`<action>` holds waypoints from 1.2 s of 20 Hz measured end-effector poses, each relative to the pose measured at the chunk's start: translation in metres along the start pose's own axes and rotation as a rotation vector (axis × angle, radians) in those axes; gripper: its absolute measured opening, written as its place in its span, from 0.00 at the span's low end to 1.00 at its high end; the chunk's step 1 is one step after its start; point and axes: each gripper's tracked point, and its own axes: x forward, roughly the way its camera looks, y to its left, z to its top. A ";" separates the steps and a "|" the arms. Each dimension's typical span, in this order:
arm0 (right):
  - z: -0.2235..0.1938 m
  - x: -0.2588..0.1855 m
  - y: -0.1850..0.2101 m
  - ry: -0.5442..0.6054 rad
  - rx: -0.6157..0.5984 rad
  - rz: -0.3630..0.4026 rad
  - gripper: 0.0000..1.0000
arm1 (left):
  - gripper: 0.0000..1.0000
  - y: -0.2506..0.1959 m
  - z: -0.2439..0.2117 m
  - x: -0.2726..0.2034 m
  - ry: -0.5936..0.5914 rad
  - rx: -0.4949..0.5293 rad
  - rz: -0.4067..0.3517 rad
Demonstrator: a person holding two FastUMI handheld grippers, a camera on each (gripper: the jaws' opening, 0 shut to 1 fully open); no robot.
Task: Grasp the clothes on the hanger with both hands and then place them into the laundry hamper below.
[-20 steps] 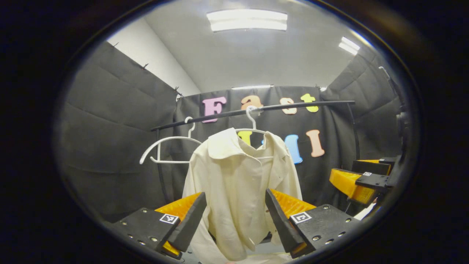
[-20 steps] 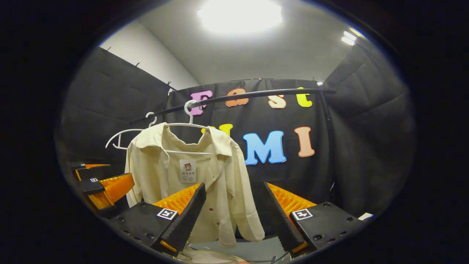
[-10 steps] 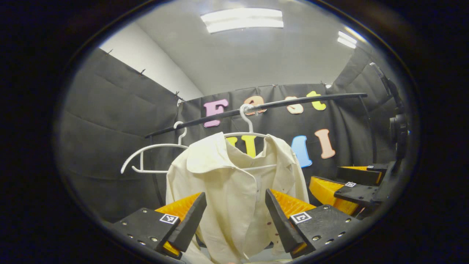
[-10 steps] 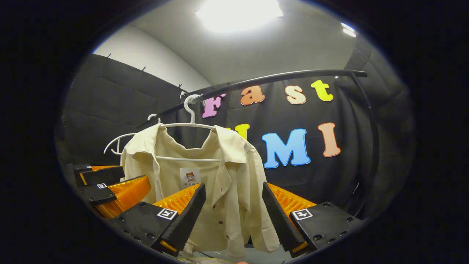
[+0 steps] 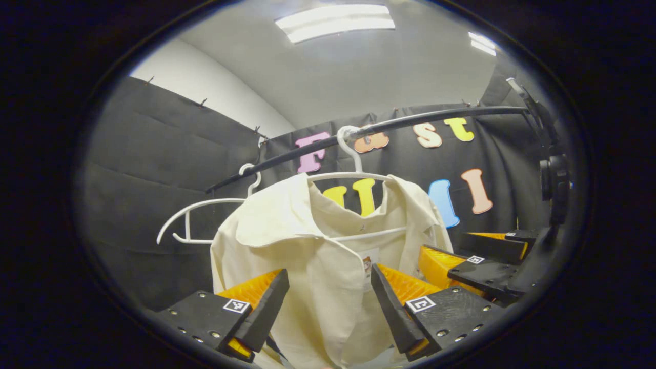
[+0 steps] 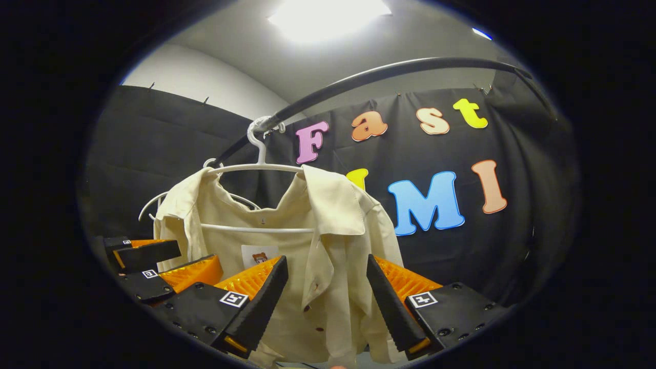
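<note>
Two grippers are closing in on a hanging shirt (image 5: 328, 266).
Jaws are gaping apart, gripping nothing; grasping and dropping into the hamper are pending.

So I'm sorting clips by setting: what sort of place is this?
Probably a staged recording booth, not a home: black cloth walls, a curved clothes rail holding a cream shirt on a white hanger, and ceiling strip lights overhead.
</note>
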 end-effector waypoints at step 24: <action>-0.034 0.100 -0.017 0.115 0.093 -0.114 0.08 | 0.21 0.047 -0.020 0.039 0.057 0.045 0.245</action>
